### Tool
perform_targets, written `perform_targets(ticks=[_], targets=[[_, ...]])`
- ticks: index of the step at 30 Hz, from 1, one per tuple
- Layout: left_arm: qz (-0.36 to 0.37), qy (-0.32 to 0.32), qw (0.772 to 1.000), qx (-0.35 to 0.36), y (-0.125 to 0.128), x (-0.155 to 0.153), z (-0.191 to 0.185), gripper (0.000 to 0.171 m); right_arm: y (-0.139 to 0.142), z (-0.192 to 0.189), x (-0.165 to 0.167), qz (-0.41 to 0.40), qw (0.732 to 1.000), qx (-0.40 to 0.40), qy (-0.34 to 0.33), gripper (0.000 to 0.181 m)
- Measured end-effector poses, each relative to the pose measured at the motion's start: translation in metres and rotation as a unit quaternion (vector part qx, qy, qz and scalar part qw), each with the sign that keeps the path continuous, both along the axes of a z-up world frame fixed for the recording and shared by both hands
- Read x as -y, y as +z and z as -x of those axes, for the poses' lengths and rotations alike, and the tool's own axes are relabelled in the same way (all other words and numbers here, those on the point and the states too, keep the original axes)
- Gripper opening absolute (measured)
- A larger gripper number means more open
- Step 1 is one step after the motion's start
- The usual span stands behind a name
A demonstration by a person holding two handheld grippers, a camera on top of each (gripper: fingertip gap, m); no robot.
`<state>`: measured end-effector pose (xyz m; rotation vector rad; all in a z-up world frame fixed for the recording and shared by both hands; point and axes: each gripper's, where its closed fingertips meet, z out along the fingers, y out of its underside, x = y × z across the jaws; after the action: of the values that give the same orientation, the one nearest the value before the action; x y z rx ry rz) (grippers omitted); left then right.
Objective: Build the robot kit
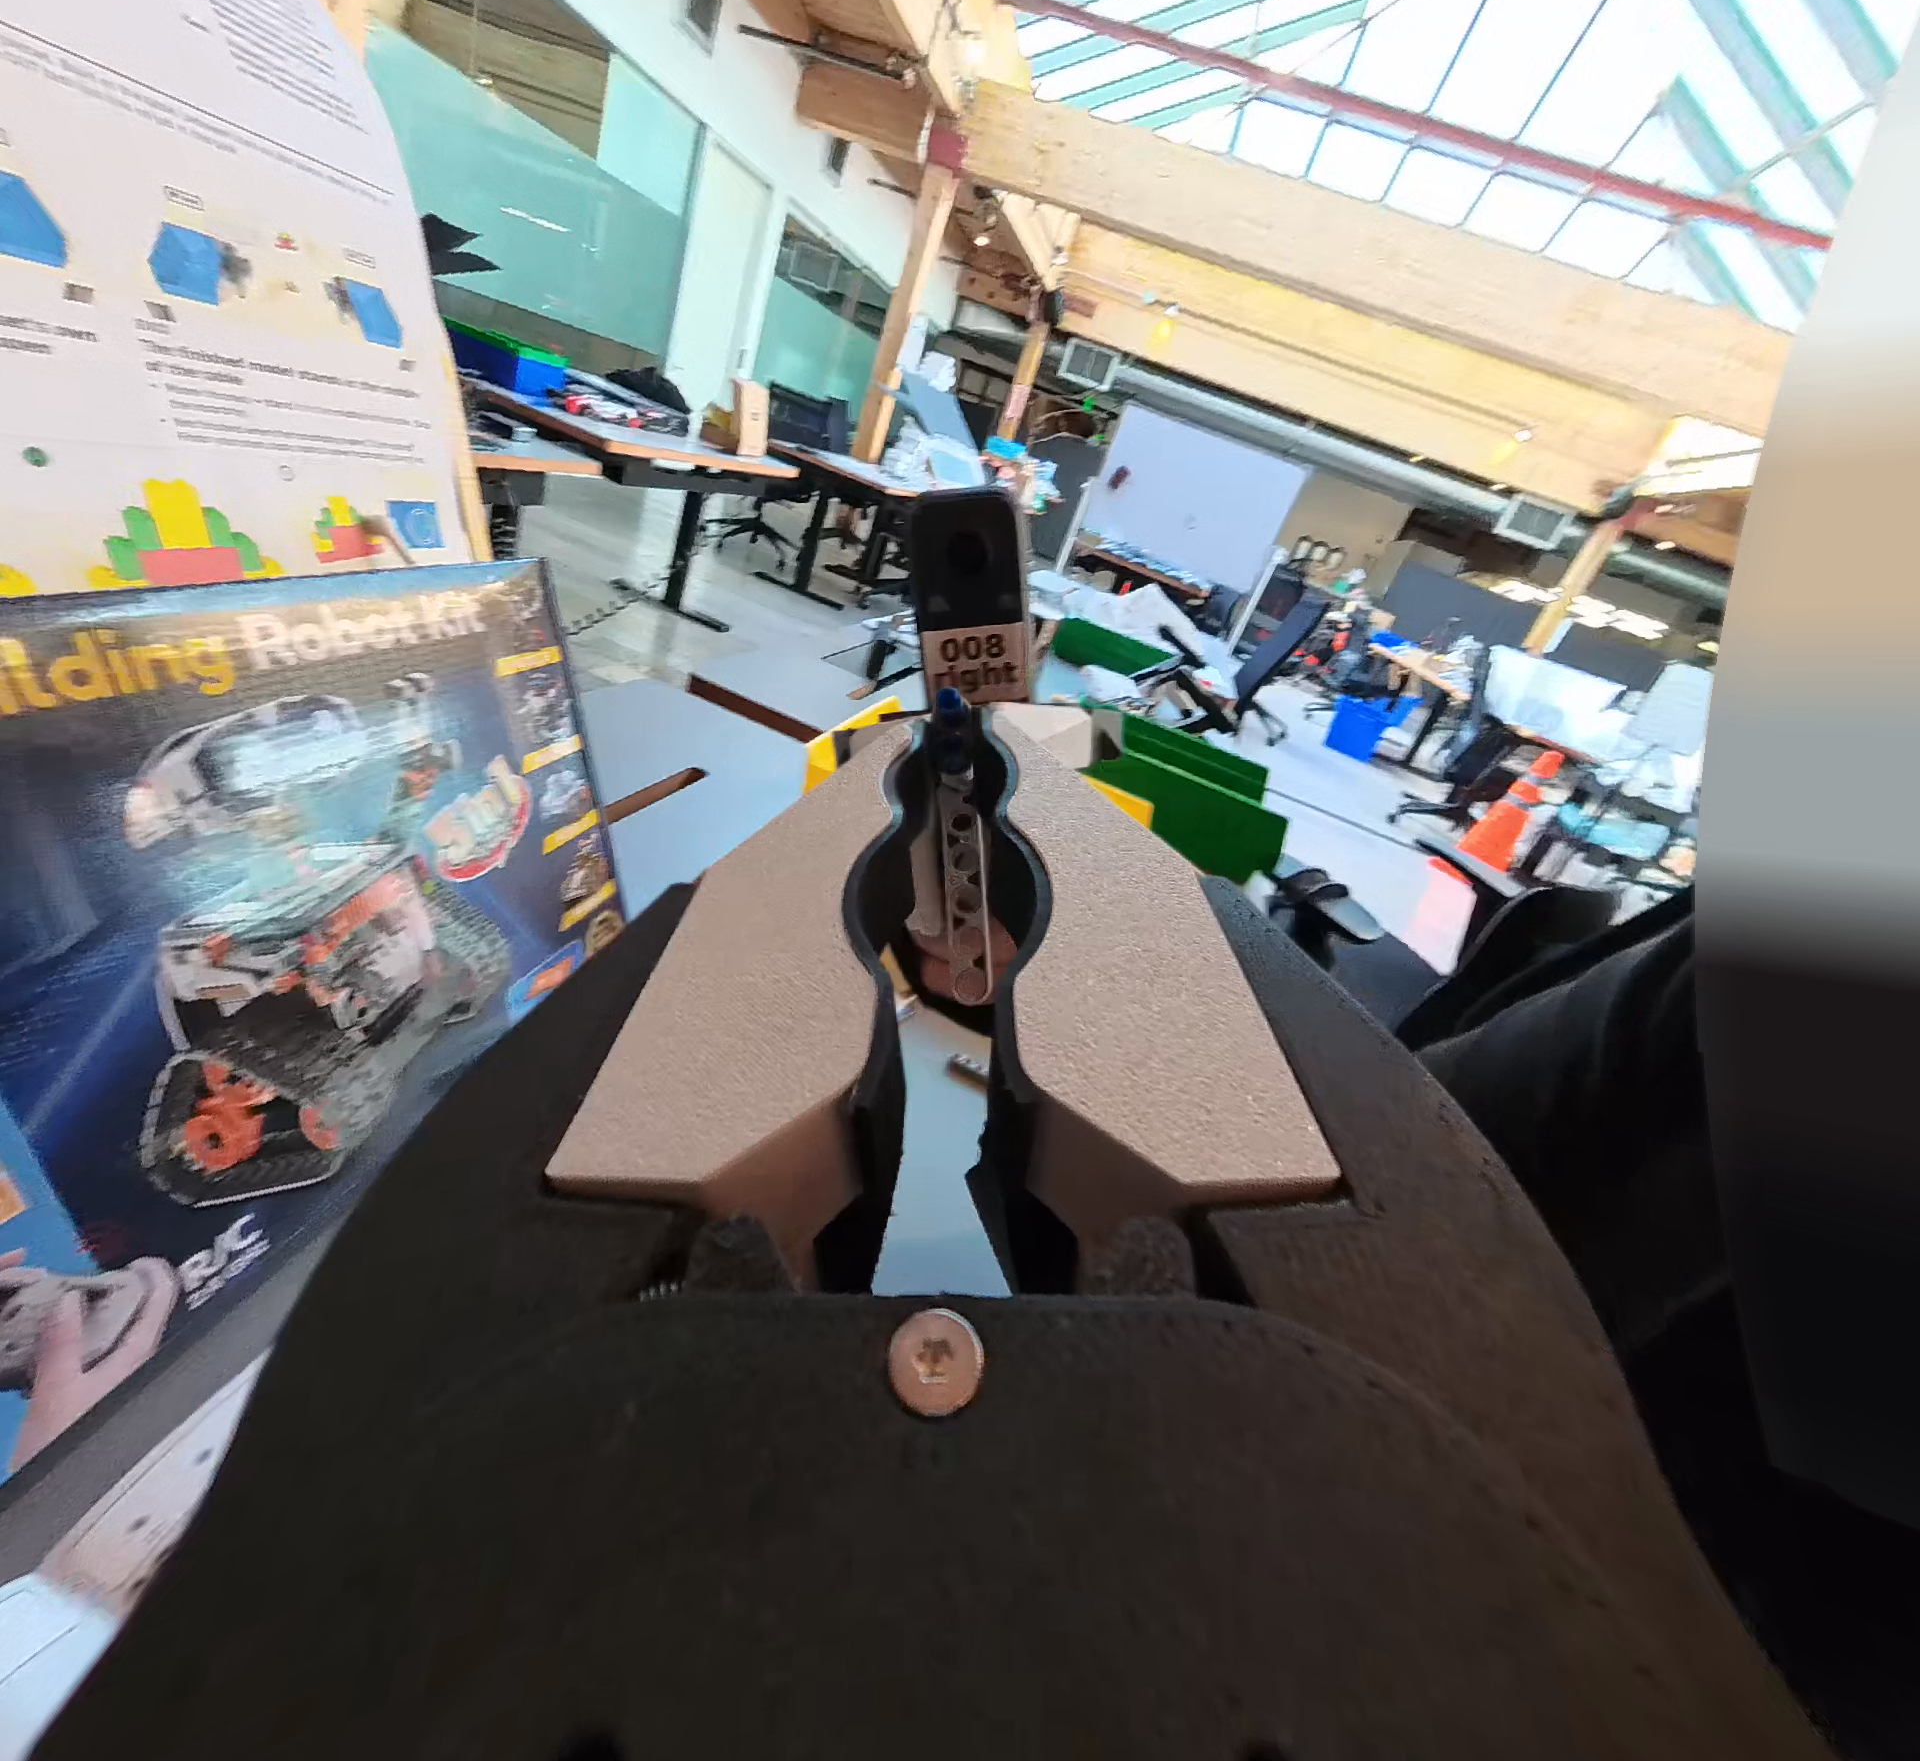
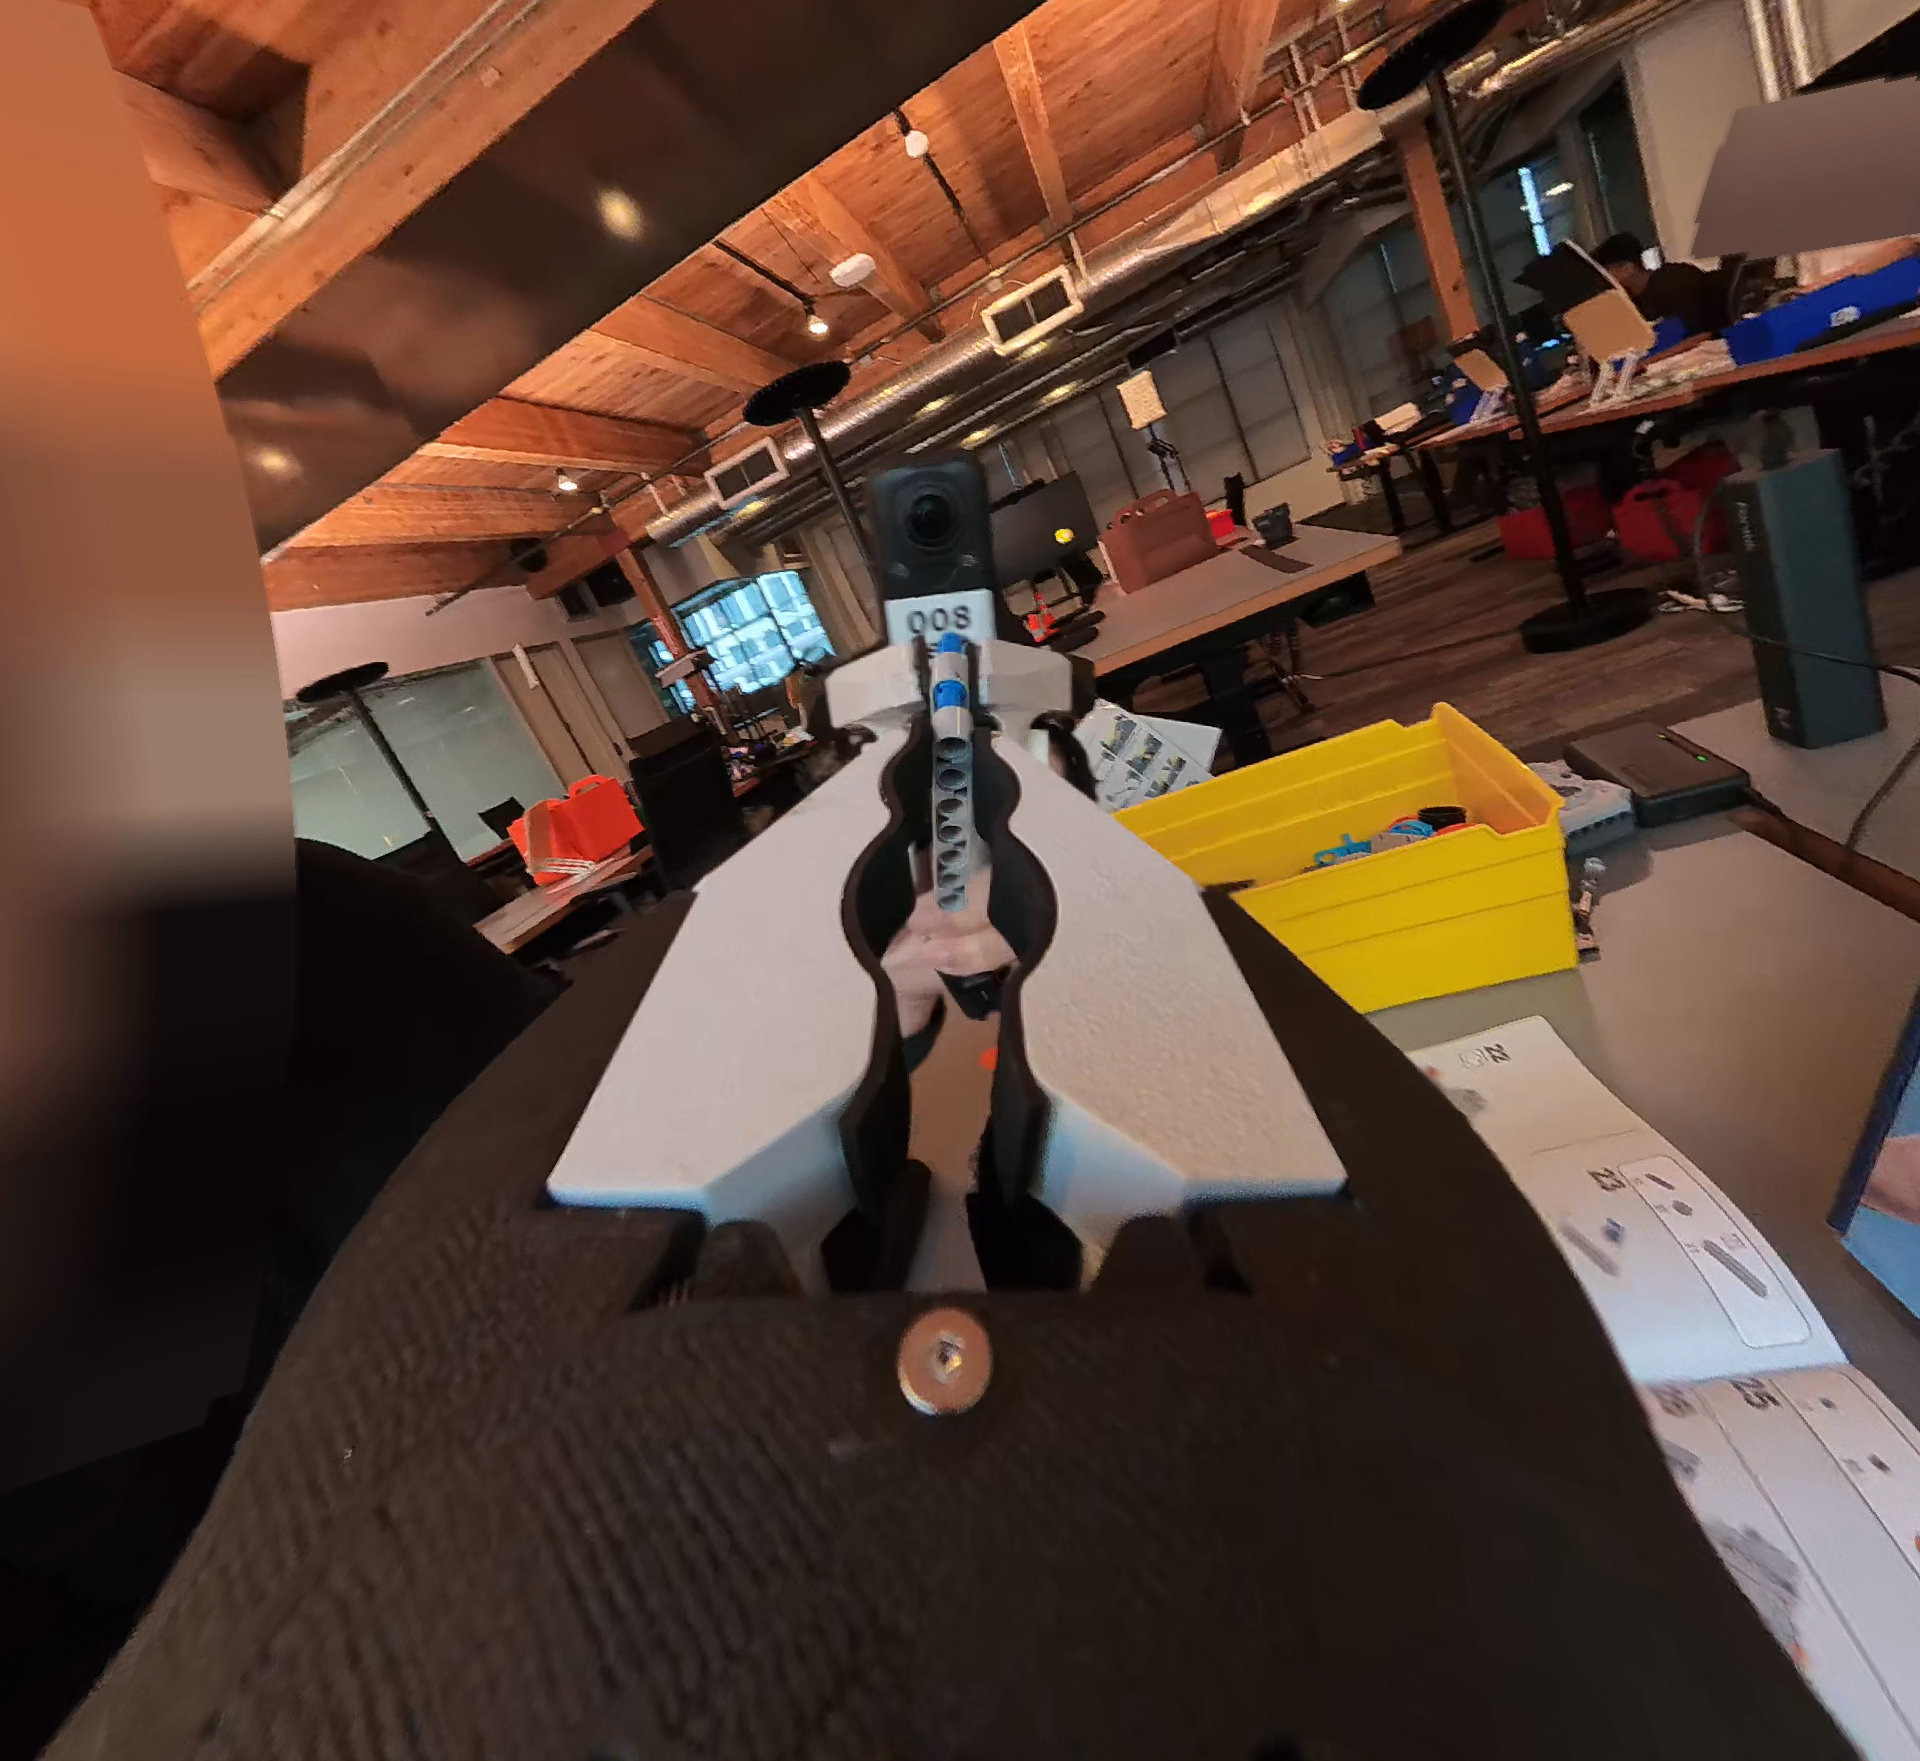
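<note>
My left gripper [image 1: 951, 745], with tan fingers [image 1: 748, 984], is shut on a grey holed beam [image 1: 961, 870] with a dark blue pin [image 1: 948, 705] at its far end. My right gripper [image 2: 948, 724], with white fingers [image 2: 1143, 1015], is shut on a grey holed beam [image 2: 951, 818] with a blue pin [image 2: 948, 688] near the tips. The two grippers face each other tip to tip, held up above the table. Each view shows the other gripper's camera [image 1: 971, 568] [image 2: 930, 527] just beyond the tips. I cannot tell whether both hold the same beam.
A robot kit box [image 1: 291, 880] and an instruction sheet [image 1: 187, 257] stand at the left. Green bins [image 1: 1184, 797] lie behind. A yellow bin [image 2: 1351, 859] with small parts sits on the grey table [image 2: 1714, 963]. An open instruction booklet [image 2: 1662, 1244] lies at the right. Both grippers' tips are close together, under 4 cm apart.
</note>
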<state>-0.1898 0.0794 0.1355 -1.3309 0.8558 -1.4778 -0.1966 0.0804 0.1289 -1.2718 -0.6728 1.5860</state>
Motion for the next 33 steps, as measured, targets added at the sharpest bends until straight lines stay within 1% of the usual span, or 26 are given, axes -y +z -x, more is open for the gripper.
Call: perform_targets(ticks=[2, 4, 7, 9, 11, 13, 15, 17, 19, 21, 23, 26, 33], targets=[[-0.002, 0.013, 1.000, -0.009, -0.002, -0.003, -0.001, 0.006, -0.003, -0.001, -0.003, -0.001, 1.000, 0.010, -0.010, 0.005], [-0.001, 0.013, 1.000, -0.006, -0.002, -0.004, -0.001, 0.006, -0.003, -0.001, -0.003, 0.005, 1.000, 0.004, -0.004, 0.005], [0.007, 0.038, 0.999, -0.027, -0.012, -0.015, 0.000, 0.006, -0.014, 0.001, -0.015, 0.029, 0.999, 0.013, -0.019, 0.005], [0.037, 0.048, 0.998, -0.019, -0.018, -0.026, 0.000, 0.006, -0.020, 0.001, -0.025, 0.059, 0.998, -0.004, -0.019, 0.005], [0.087, 0.033, 0.996, 0.012, -0.022, -0.034, -0.002, 0.006, -0.024, -0.002, -0.032, 0.104, 0.994, -0.045, 0.007, 0.005], [0.120, 0.026, 0.992, 0.037, -0.025, -0.041, -0.002, 0.005, -0.027, -0.005, -0.037, 0.136, 0.988, -0.069, 0.021, 0.005], [0.129, 0.029, 0.989, 0.061, -0.021, -0.045, 0.003, 0.006, -0.023, -0.012, -0.039, 0.136, 0.987, -0.084, 0.017, 0.005], [0.122, 0.037, 0.990, 0.059, -0.019, -0.045, 0.009, 0.006, -0.010, -0.022, -0.036, 0.130, 0.985, -0.109, 0.017, 0.005], [0.120, 0.029, 0.990, 0.072, -0.012, -0.040, 0.011, 0.006, -0.004, -0.026, -0.033, 0.133, 0.984, -0.114, 0.020, 0.005], [0.121, 0.017, 0.990, 0.067, -0.012, -0.037, 0.007, 0.006, -0.008, -0.022, -0.035, 0.135, 0.986, -0.096, 0.009, 0.004], [0.126, 0.007, 0.990, 0.058, -0.016, -0.034, 0.000, 0.006, -0.011, -0.016, -0.033, 0.132, 0.988, -0.080, 0.015, 0.005], [0.139, -0.004, 0.988, 0.065, -0.017, -0.033, -0.004, 0.005, -0.015, -0.011, -0.032, 0.123, 0.990, -0.062, 0.015, 0.005], [0.143, -0.005, 0.987, 0.073, -0.017, -0.033, -0.006, 0.005, -0.016, -0.011, -0.031, 0.115, 0.992, -0.059, 0.014, 0.005]])
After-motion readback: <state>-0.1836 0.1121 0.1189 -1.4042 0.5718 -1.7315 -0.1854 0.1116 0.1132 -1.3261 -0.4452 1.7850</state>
